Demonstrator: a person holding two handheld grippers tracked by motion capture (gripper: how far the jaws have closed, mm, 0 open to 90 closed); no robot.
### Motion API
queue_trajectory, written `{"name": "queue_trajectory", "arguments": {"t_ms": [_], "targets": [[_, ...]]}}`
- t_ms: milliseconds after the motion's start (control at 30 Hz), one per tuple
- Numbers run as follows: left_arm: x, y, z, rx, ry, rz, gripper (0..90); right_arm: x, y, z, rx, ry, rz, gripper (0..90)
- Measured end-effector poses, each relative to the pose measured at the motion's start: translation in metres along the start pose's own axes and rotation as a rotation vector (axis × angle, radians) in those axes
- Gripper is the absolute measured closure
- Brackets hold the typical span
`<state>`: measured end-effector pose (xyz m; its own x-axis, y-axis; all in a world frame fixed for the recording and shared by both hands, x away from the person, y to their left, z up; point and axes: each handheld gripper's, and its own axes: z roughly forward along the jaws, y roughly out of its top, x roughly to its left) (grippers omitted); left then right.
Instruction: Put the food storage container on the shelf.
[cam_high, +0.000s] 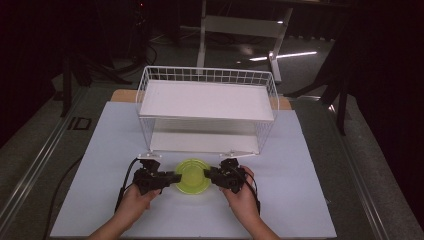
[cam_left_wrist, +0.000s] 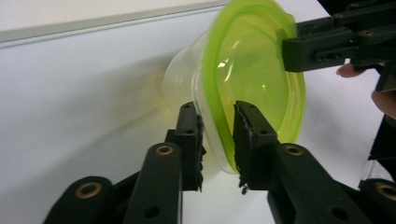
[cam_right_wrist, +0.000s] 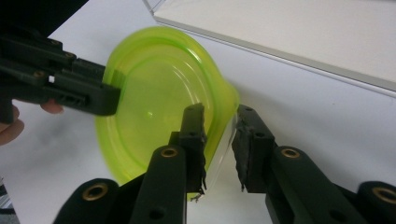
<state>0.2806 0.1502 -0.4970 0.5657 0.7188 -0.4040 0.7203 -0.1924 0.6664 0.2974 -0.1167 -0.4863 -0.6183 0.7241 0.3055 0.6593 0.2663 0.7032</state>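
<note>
Green-lidded clear tub (cam_high: 193, 176) on counter (cam_high: 300, 200) before wire rack (cam_high: 207, 112) | left tool (cam_high: 172, 177), right tool (cam_high: 209, 174) clamped on opposite rims | light, thin-walled, slippery: grip rim.

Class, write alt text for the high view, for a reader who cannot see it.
Two hand-held black grippers, left gripper and right gripper, clamp opposite rims of a round green-lidded container on a white table. A white wire shelf rack stands just behind it.
</note>
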Motion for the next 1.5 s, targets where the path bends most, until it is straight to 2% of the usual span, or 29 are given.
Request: {"name": "queue_trajectory", "arguments": {"t_ms": [33,167,267,367,400,467,600,833,1067,1333,1500], "targets": [[-0.001,0.0,-0.001,-0.003,0.022,0.009,79.4,0.001,-0.001,0.0,0.0,0.002,-0.001,77.8],[-0.003,0.0,-0.003,-0.006,0.034,0.024,80.5,0.004,-0.002,-0.001,-0.008,-0.001,-0.005,79.0],[-0.006,0.002,-0.005,-0.03,0.04,0.041,80.6,0.005,-0.001,-0.003,-0.018,-0.006,-0.006,78.9],[-0.01,0.004,-0.011,-0.124,0.027,0.062,80.7,0.007,0.006,-0.013,-0.06,-0.009,-0.015,79.1],[-0.01,0.004,-0.011,-0.124,0.027,0.062,80.7,0.007,0.006,-0.013,-0.06,-0.009,-0.015,79.1],[-0.011,0.008,-0.012,-0.173,0.016,0.077,80.7,0.008,0.013,-0.019,-0.083,-0.025,-0.023,79.2],[-0.014,0.016,-0.011,-0.203,0.034,0.101,80.8,0.006,0.021,-0.025,-0.11,-0.041,-0.027,79.1],[-0.012,0.024,0.0,-0.246,0.03,0.127,80.7,-0.004,0.028,-0.027,-0.122,-0.062,-0.004,78.9],[-0.009,0.03,0.014,-0.236,0.068,0.126,80.5,-0.014,0.031,-0.02,-0.113,-0.092,0.001,78.9],[0.002,0.038,0.033,-0.21,0.111,0.125,80.3,-0.025,0.032,-0.005,-0.103,-0.137,0.004,78.8],[0.007,0.037,0.041,-0.208,0.118,0.119,80.1,-0.03,0.032,0.003,-0.098,-0.149,0.006,78.8]]}}
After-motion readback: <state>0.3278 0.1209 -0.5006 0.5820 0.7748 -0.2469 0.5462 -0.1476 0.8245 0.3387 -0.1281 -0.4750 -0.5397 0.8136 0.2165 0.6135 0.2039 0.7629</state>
